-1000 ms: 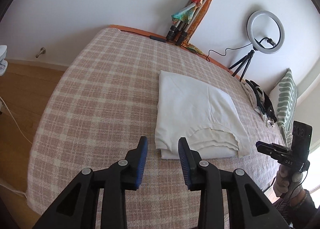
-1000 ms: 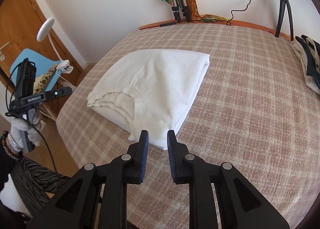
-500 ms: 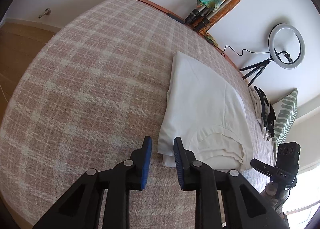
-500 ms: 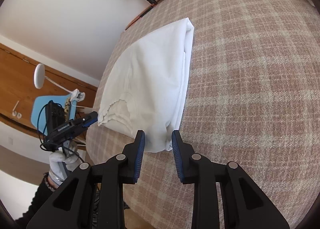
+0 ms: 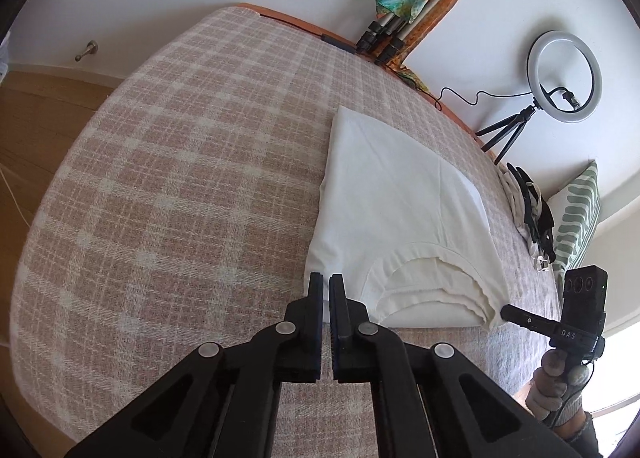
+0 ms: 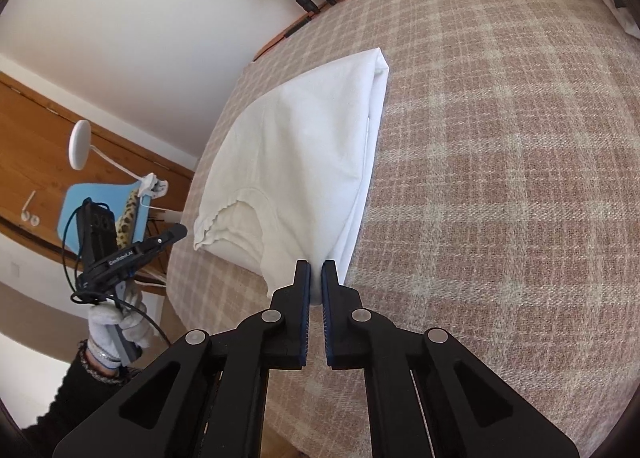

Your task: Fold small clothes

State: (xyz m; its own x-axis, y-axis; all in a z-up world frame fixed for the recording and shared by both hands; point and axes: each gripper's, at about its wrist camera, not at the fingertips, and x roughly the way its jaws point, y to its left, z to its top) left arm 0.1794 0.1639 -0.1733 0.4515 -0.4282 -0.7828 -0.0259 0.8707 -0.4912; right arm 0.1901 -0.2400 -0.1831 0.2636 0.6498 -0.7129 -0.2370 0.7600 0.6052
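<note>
1. Lying on the plaid bedspread (image 5: 168, 177), the folded white shirt (image 5: 400, 217) sat right of centre in the left wrist view, its neckline and stacked hems facing the camera.
2. The left gripper (image 5: 326, 282) had just been closing, and its jaws stood pressed together on the shirt's near left corner, white cloth showing in the narrow slit between the blue pads.
3. Beyond the shirt, a bundle of tripods (image 5: 388, 37) wrapped in a coloured scarf leaned on the wall, and a ring light (image 5: 564, 75) stood on its small stand further right.
4. A dark and white pile of clothes (image 5: 528, 209) lay beside a green-patterned pillow (image 5: 580, 225) at the right edge of the bed.
5. In the right wrist view, the person's gloved left hand (image 6: 116, 326) showed at far left, in front of a blue chair (image 6: 100, 205) and a white lamp (image 6: 80, 143).
6. The shirt (image 6: 304, 153) ran from the middle of the bed toward the camera there.
7. The right gripper (image 6: 316, 270) had also just been closing; its jaws pinched the shirt's near corner, cloth bunched between them.
8. To the right lay only the bedspread (image 6: 500, 177).
</note>
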